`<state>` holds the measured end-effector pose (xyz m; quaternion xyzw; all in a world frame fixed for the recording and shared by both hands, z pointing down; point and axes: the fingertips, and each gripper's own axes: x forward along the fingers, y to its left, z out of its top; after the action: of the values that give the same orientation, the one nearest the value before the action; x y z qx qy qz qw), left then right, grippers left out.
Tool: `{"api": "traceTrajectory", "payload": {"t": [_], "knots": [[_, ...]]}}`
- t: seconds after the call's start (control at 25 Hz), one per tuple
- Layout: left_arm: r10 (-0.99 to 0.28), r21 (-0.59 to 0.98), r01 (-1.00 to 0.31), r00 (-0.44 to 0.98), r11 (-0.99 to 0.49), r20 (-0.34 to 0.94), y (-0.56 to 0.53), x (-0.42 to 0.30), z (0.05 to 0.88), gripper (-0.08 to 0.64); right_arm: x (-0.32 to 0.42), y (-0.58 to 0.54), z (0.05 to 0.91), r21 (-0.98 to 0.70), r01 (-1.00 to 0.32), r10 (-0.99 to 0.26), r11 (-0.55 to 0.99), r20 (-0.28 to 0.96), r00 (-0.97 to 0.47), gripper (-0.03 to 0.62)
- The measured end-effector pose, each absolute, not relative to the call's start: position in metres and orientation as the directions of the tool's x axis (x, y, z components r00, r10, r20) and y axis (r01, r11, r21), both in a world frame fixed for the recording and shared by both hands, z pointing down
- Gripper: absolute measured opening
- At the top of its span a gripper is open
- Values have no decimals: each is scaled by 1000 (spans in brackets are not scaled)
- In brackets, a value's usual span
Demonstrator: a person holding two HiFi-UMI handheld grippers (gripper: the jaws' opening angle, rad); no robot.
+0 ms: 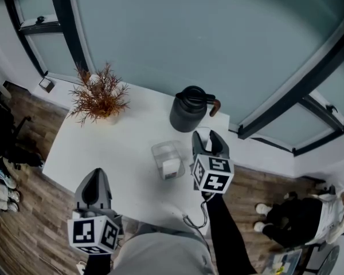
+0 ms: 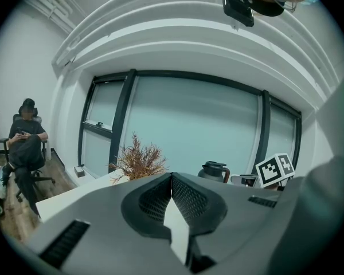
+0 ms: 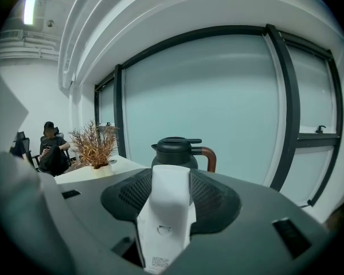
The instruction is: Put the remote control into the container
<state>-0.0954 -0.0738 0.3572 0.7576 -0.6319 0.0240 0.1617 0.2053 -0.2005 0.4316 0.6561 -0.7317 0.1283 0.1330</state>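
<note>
Remote control (image 3: 166, 211): the white, slim body sits lengthwise between the jaws of the right hand-held gripper (image 3: 171, 175), its far end poking out past the ribbed pads, which press on both its sides. The remote is held in the air, clear of the desk (image 1: 103, 148).

The left hand-held gripper (image 2: 171, 177) has its jaws together at the tips with nothing in them, and hangs low at the near desk edge.

The clear container (image 1: 168, 159) stands on the desk just to the left of the right hand-held gripper in the head view. Something pale shows inside it, but I cannot tell what. Behind are a dark jug (image 1: 190, 109) and a dried plant (image 1: 99, 95).

The step in hand looks like the carry. The next move probably calls for bringing the remote over the container's open top, tipping its free end down into it, and only then parting the jaws, so it does not catch the rim.

As for writing, a small printed label sits at the remote's near end, too fine to read. The cubes carry black square markers only.
</note>
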Motion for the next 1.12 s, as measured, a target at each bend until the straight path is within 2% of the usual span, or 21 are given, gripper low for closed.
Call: {"api": "traceTrajectory", "payload": {"t": [0.56,1.12], "knots": [[-950,220,-964,202,-149,239,-74,-94,357,9,193,-215,407,5,-990,-942,140,307,-132,210],[-950,219,-965,199,-147,239,-74,-95,358,9,163,-222,366,7,-972,-956,235,182,-230,210]]}}
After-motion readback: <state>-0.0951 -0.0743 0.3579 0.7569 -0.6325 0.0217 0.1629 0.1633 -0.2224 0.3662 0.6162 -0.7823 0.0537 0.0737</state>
